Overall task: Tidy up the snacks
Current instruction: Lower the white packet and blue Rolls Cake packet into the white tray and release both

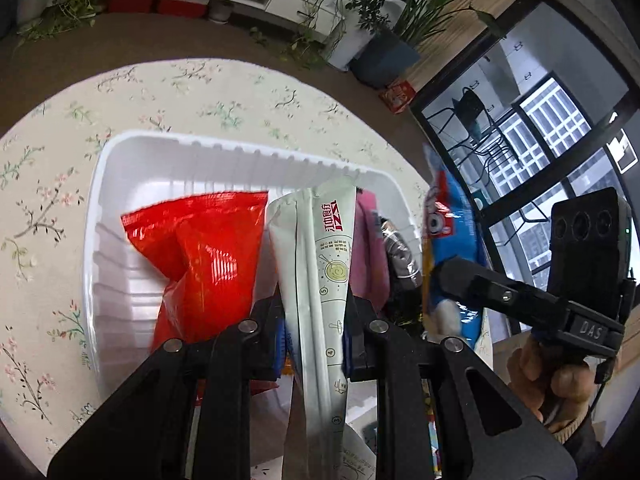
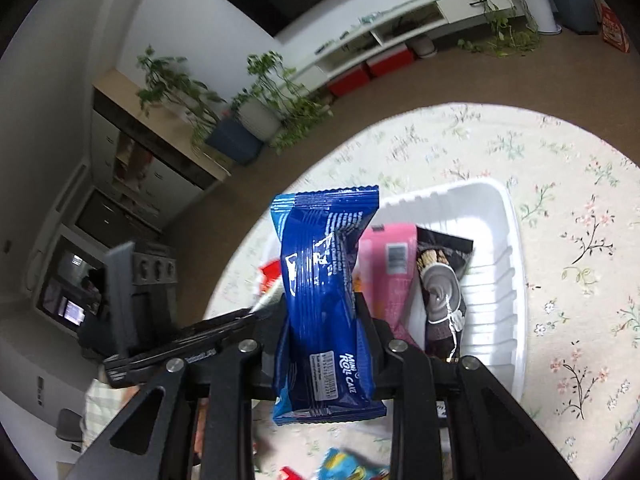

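My left gripper (image 1: 314, 320) is shut on a long white snack sachet (image 1: 320, 264), held above the white plastic tray (image 1: 132, 152). Inside the tray lie a red packet (image 1: 200, 256), a pink packet (image 1: 372, 240) and a dark packet (image 1: 400, 256). My right gripper (image 2: 322, 320) is shut on a blue Mini Roll Cake packet (image 2: 320, 280), hovering at the tray's (image 2: 508, 264) near-left side. The pink packet (image 2: 384, 264) and dark packet (image 2: 440, 284) show in the tray beyond it. In the left wrist view the right gripper (image 1: 444, 276) and the blue packet (image 1: 452, 236) appear at the right.
The tray sits on a round table with a floral cloth (image 1: 224, 96). Loose snack packets (image 2: 348, 464) lie on the cloth near the front edge. The other hand-held tool (image 2: 136, 300) is at the left in the right wrist view. Potted plants (image 1: 380, 36), shelving and a brown floor lie beyond.
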`<state>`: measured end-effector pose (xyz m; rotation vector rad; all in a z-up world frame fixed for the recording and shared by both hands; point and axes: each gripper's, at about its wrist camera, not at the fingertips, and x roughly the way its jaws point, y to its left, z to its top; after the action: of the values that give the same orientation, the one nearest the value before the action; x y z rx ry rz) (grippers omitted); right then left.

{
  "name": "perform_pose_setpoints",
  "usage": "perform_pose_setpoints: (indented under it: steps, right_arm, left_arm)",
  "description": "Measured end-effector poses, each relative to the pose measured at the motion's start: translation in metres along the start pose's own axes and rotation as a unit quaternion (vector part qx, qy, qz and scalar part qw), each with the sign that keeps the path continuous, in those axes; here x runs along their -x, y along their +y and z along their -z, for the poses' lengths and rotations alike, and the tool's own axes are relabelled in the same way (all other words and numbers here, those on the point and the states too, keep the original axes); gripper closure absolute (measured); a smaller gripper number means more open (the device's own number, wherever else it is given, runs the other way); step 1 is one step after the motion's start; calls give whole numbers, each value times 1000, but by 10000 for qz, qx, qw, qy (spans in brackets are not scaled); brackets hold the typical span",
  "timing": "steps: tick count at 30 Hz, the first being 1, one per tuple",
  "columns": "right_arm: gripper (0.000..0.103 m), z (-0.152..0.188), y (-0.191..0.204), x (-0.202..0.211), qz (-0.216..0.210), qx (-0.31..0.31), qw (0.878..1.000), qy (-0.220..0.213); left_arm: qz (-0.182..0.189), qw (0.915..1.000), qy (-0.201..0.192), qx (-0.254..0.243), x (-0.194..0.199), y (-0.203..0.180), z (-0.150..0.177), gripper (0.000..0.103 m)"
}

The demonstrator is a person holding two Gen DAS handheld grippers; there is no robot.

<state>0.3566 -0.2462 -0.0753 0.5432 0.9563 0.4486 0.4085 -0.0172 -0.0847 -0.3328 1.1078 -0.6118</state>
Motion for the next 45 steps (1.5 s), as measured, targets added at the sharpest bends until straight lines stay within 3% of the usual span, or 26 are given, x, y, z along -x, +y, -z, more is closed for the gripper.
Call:
perform_pose_setpoints:
  steps: [15, 26, 39, 41, 43, 44, 45]
  right_arm:
    - [73, 16, -8, -20, 508, 177, 9985, 30]
    - [73, 17, -2, -14, 692, 272, 9971, -135]
    - [70, 13, -8, -21, 853, 227, 9961, -65]
    - [68, 13, -7, -19, 876, 233, 9959, -76]
    - [59, 14, -6, -19, 954, 261, 9951, -67]
    - [56, 15, -6, -18, 970, 285, 9949, -70]
    - [56, 15, -6, -18, 971, 301, 9948, -70]
  left_arm:
    - [46, 9993, 64, 353, -18, 6, 31, 85]
    - [12, 9995, -219, 214, -15, -7, 7, 85]
    - [-373, 9982, -196, 438, -31, 15, -7, 83]
    - [-432, 9980, -201, 406, -32, 13, -7, 79]
    - [-421, 9980, -235, 397, -32, 11, -8, 65]
    - [-357, 9983, -257, 375, -32, 8, -9, 51]
    - [-340, 9985, -264, 343, -32, 5, -8, 43]
